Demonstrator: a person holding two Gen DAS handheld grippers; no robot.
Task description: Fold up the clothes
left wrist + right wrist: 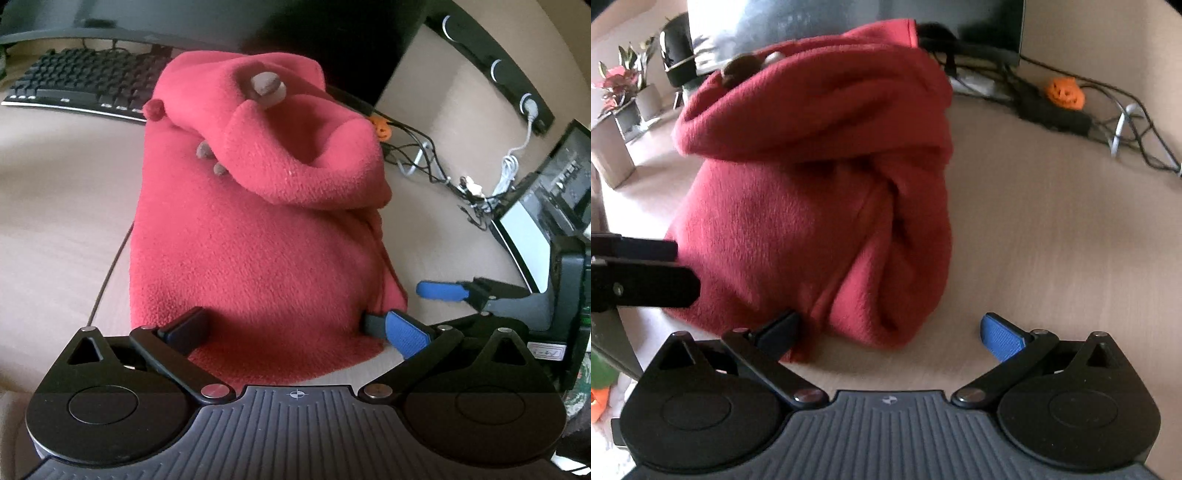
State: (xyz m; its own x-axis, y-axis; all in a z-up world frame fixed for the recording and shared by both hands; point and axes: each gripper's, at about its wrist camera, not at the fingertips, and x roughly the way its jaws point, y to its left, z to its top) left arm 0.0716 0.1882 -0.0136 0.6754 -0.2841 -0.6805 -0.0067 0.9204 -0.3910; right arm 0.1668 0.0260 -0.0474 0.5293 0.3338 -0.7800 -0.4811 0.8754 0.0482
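Note:
A red fleece garment (258, 229) with brown nubs lies bundled on the beige table; it also shows in the right wrist view (812, 192). Its hood end is rolled over on top at the far side. My left gripper (288, 325) is open, its jaws straddling the near edge of the garment, not closed on it. My right gripper (890, 332) is open at the garment's near right corner, its left finger (779, 330) touching the cloth. The right gripper also shows from the side in the left wrist view (443, 291), beside the garment.
A black keyboard (81, 81) lies far left, a dark monitor (332, 33) behind the garment. Cables (424, 155), an orange pumpkin figure (1065, 92) and a laptop (546, 206) sit to the right. Potted plants (620, 99) stand at the left.

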